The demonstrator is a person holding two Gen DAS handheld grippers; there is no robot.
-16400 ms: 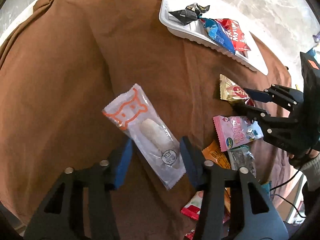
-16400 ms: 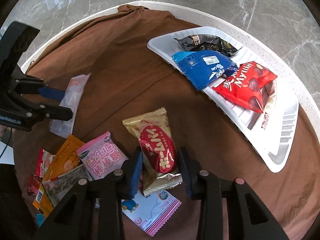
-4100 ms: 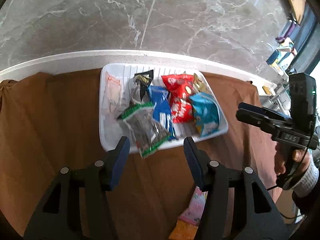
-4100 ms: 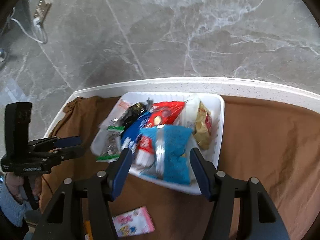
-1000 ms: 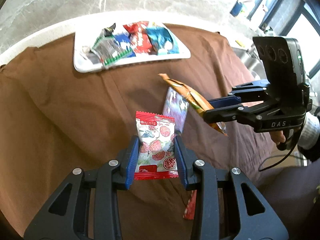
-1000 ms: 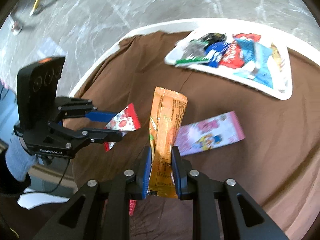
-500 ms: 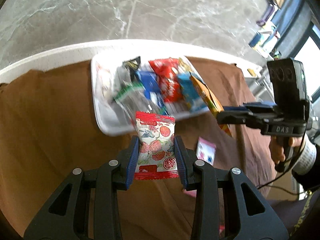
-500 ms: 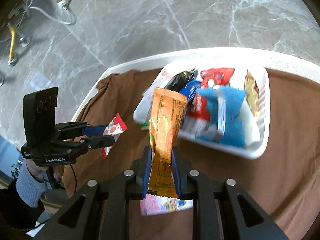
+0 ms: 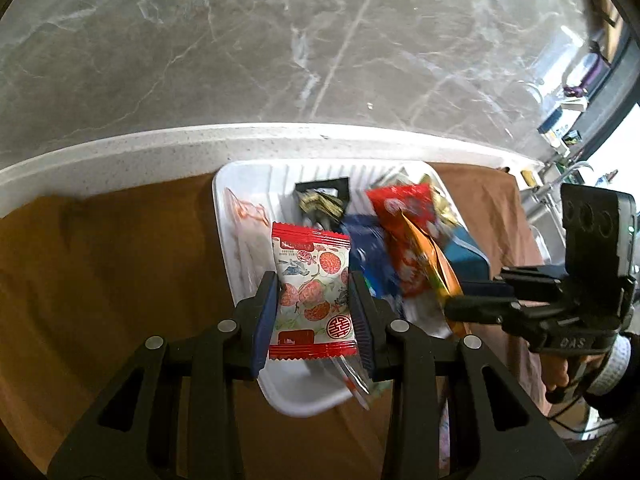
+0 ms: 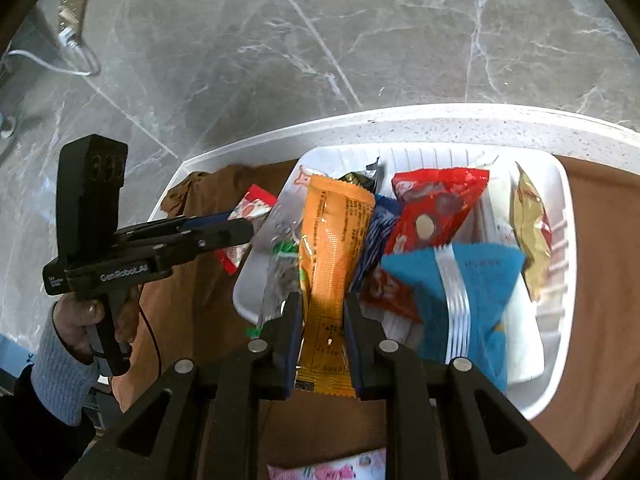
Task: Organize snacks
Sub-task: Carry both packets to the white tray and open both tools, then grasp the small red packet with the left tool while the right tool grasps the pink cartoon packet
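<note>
Two hand-held grippers, left (image 9: 313, 300) pinching red-edged packet (image 9: 310, 280), right (image 10: 322, 320) pinching orange packet (image 10: 334, 248), over brown-clothed table (image 9: 100, 280), grey marble floor (image 9: 280, 40).

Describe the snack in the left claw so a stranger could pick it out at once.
Start at the white tray on the brown cloth near the counter's edge. Just in front of it the left claw is shut on a small pillow packet. Unlike the plain orange packet in the right claw, it is white with red fruit pictures and red crimped ends.

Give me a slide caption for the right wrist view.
Right gripper holds an orange packet over the full white tray; left gripper brings a red-and-white packet.
</note>
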